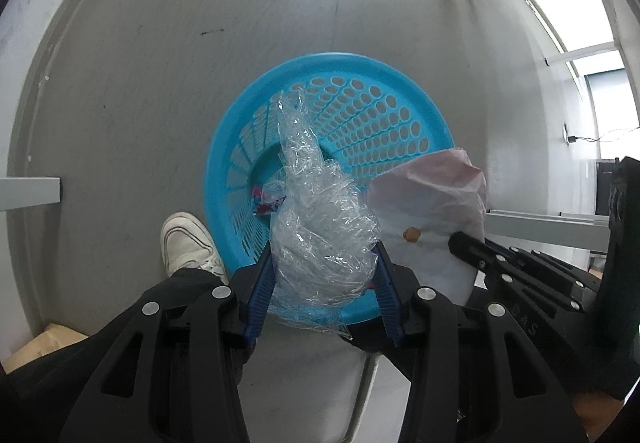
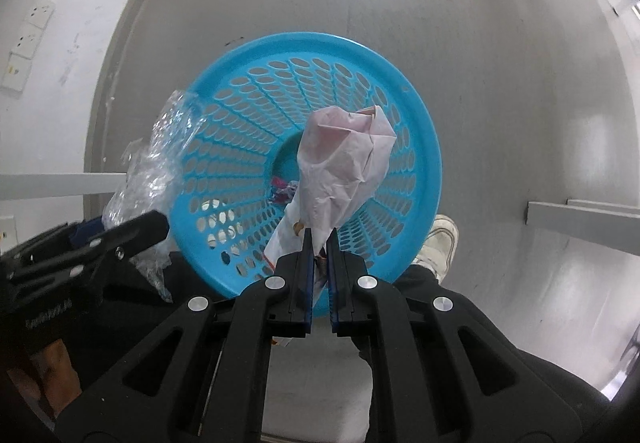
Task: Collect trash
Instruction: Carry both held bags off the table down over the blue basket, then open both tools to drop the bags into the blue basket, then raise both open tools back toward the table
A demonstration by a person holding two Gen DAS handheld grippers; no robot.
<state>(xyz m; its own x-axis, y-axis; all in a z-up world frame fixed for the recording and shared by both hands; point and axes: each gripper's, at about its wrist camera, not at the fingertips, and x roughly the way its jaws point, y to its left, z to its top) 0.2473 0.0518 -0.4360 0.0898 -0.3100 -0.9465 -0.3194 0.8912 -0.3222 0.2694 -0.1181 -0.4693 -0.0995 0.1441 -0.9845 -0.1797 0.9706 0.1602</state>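
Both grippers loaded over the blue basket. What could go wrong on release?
1. The clear plastic wrap in the left gripper looks light and bulky, and in the right wrist view it hangs near the blue basket rim, so it may drift outside.
2. The crumpled paper is pinched thin in the right gripper; it might cling to a pad.
3. The white shoe sits against the basket; a nudge could shift it.
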